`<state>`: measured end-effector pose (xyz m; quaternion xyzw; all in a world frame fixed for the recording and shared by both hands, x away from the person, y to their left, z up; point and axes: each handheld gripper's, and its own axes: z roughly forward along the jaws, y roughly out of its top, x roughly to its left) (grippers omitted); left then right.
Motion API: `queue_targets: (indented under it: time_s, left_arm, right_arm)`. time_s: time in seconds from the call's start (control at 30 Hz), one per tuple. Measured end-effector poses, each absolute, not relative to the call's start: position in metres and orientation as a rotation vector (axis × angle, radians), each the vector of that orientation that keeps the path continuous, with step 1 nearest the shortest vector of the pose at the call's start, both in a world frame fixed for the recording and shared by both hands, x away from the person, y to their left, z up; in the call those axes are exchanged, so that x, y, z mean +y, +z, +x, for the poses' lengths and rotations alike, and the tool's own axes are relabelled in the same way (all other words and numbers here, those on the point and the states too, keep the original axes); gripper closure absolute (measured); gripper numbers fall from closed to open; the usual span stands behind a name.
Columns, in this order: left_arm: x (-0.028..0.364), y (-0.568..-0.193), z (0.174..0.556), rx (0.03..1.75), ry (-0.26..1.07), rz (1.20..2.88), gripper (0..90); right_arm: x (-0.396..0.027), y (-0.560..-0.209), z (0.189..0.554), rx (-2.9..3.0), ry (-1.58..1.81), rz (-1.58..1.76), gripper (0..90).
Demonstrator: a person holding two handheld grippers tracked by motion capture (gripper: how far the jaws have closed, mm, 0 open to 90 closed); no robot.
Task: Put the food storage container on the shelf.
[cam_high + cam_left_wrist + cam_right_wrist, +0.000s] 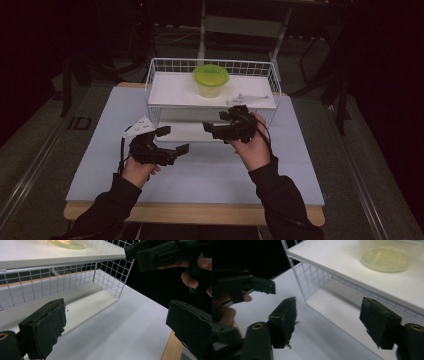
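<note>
Lidded green container (211,80) stands upright on the top shelf of the white wire rack (159,68), well back from both hands. The right gripper (212,128) hovers in front of the rack's lower shelf with its jaws spread and nothing between them; the left gripper (176,139) sits nearby over the white tabletop (210,175), jaws likewise spread and empty. Judging from this, the container is set down and released, or about to be fetched. A next grasp would call for lifting a gripper to the top shelf and squaring its jaws around the container's walls.
</note>
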<state>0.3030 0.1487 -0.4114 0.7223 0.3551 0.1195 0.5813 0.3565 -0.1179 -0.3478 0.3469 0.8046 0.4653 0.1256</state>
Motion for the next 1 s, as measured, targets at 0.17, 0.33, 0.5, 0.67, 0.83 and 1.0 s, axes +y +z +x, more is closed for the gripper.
queue_targets:
  time_s: [0.17, 0.33, 0.5, 0.67, 0.83, 1.0]
  left_arm:
    - [0.149, -0.42, 0.297, 0.829, 0.273, 1.708, 3.7]
    - [0.15, -0.427, 0.29, 0.811, 0.253, 1.722, 3.7]
    - [0.151, -0.434, 0.284, 0.808, 0.24, 1.738, 3.7]
    - [0.149, -0.441, 0.279, 0.803, 0.243, 1.763, 3.7]
    - [0.151, -0.448, 0.275, 0.802, 0.24, 1.788, 3.8]
    - [0.154, -0.455, 0.272, 0.804, 0.244, 1.814, 3.7]
  right_arm:
    - [-0.124, -0.361, 0.347, 2.366, 1.361, 0.969, 21.6]
    - [-0.129, -0.377, 0.339, 2.374, 1.34, 0.951, 18.7]
    - [-0.13, -0.392, 0.33, 2.377, 1.327, 0.934, 16.7]
    - [-0.133, -0.405, 0.324, 2.39, 1.297, 0.926, 16.4]
    - [-0.142, -0.419, 0.316, 2.389, 1.26, 0.91, 16.4]
    - [-0.155, -0.435, 0.308, 2.397, 1.258, 0.927, 16.4]
